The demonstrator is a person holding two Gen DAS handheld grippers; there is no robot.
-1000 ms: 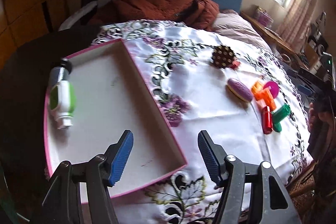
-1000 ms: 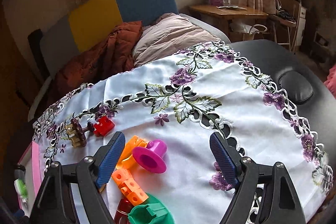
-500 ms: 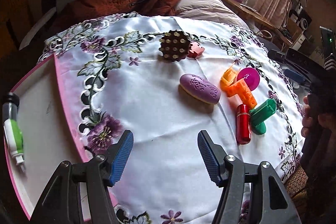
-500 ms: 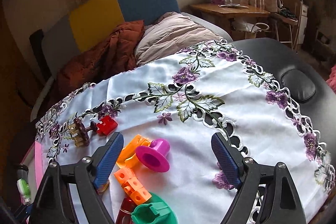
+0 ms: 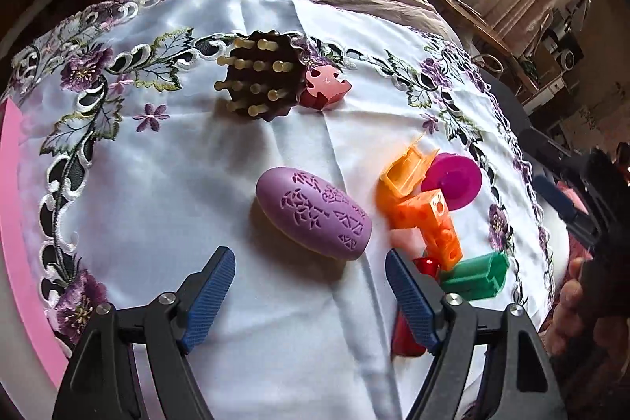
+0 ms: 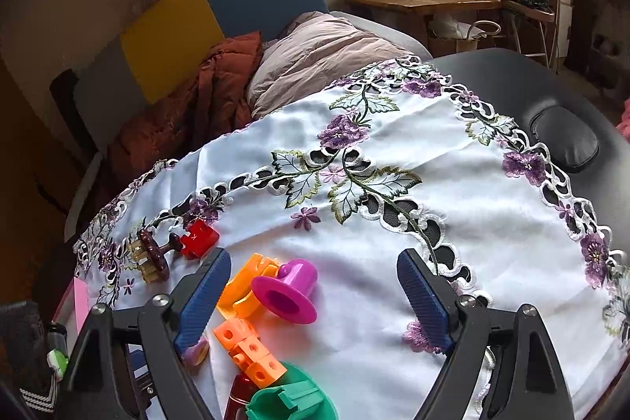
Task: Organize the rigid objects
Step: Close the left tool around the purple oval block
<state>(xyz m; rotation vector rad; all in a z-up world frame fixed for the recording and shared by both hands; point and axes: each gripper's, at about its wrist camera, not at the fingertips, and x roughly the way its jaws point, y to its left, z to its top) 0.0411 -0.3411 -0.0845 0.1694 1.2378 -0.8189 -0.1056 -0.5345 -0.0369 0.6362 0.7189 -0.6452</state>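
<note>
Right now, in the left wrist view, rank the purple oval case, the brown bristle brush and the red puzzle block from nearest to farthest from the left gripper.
1. purple oval case, just ahead of the left gripper, between its open fingers' line.
2. brown bristle brush, farther up the cloth, slightly left.
3. red puzzle block, touching the brush's right side; too close to rank against it.

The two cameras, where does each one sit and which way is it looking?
Left wrist: rides the open left claw, looking down at the purple oval plastic pod; a hand shows.
Right wrist: rides the open right claw, facing the window across the white embroidered tablecloth.
Shared: magenta plastic funnel.
</note>
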